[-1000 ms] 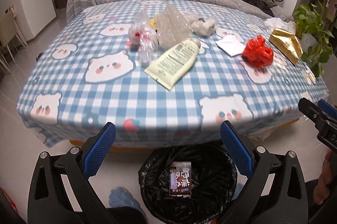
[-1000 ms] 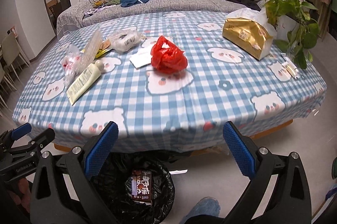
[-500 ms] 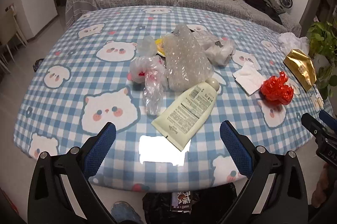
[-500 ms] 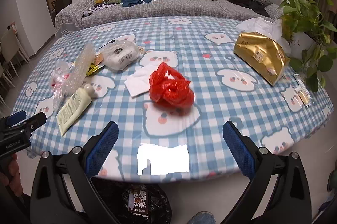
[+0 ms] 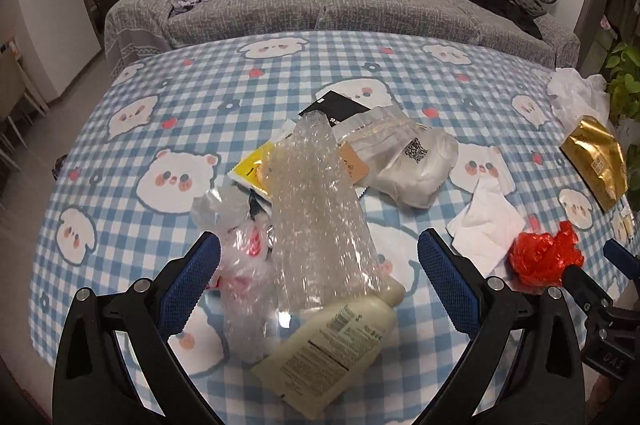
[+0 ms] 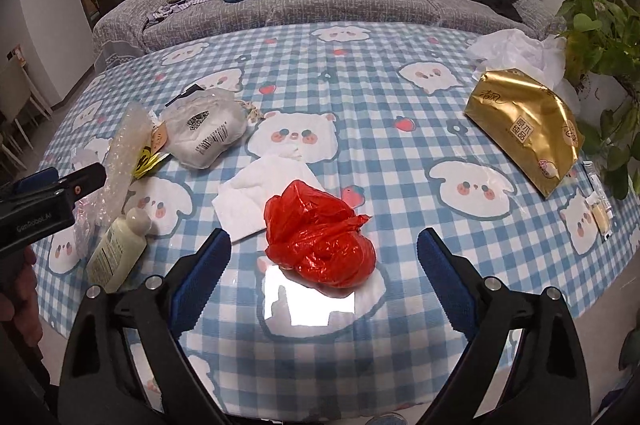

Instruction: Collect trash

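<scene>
Red bag lies near table's front edge

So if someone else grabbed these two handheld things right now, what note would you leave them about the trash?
Left tool: open, empty, hovering over the bubble wrap and cream tube.
Right tool: jaws wide but closing, nothing gripped, with the red plastic bag lying between them on the table.
Still on the table: crumpled clear bag, white tissue, grey parcel bag, yellow packet.
Done: nothing visibly collected in these views; no bin in sight.
Left: pick up every piece, starting with the red bag and bubble wrap.
</scene>
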Demonstrator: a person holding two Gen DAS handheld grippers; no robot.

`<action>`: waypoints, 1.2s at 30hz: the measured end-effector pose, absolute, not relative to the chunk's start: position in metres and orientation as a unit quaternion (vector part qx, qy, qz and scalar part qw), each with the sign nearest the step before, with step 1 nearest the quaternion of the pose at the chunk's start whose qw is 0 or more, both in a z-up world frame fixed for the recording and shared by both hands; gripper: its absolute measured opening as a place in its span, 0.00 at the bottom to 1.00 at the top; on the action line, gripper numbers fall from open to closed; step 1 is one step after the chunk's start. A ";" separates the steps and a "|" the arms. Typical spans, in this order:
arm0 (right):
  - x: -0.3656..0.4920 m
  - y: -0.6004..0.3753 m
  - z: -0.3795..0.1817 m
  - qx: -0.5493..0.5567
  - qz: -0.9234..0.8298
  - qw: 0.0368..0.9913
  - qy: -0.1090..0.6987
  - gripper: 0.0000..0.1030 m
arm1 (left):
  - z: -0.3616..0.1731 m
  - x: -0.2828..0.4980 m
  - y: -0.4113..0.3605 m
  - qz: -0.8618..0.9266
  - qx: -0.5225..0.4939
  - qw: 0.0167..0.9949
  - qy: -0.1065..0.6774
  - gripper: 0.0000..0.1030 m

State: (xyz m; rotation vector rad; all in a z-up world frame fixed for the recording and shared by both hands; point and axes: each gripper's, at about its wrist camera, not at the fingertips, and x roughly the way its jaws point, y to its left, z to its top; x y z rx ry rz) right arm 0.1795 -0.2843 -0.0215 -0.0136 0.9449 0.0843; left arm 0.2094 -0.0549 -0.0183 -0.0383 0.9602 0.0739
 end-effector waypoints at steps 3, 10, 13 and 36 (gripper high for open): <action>0.189 -0.286 -0.030 0.000 0.040 0.883 0.467 0.85 | -0.029 0.227 -0.056 0.038 -0.018 0.880 0.473 0.93; 0.200 -0.286 -0.050 0.007 0.045 0.870 0.491 0.76 | -0.047 0.248 -0.056 0.043 -0.018 0.870 0.492 0.82; 0.202 -0.285 -0.055 0.006 0.048 0.864 0.500 0.70 | -0.055 0.252 -0.058 0.040 -0.015 0.864 0.501 0.71; 0.200 -0.286 -0.057 0.018 0.046 0.860 0.508 0.49 | -0.047 0.237 -0.049 0.056 -0.008 0.869 0.491 0.15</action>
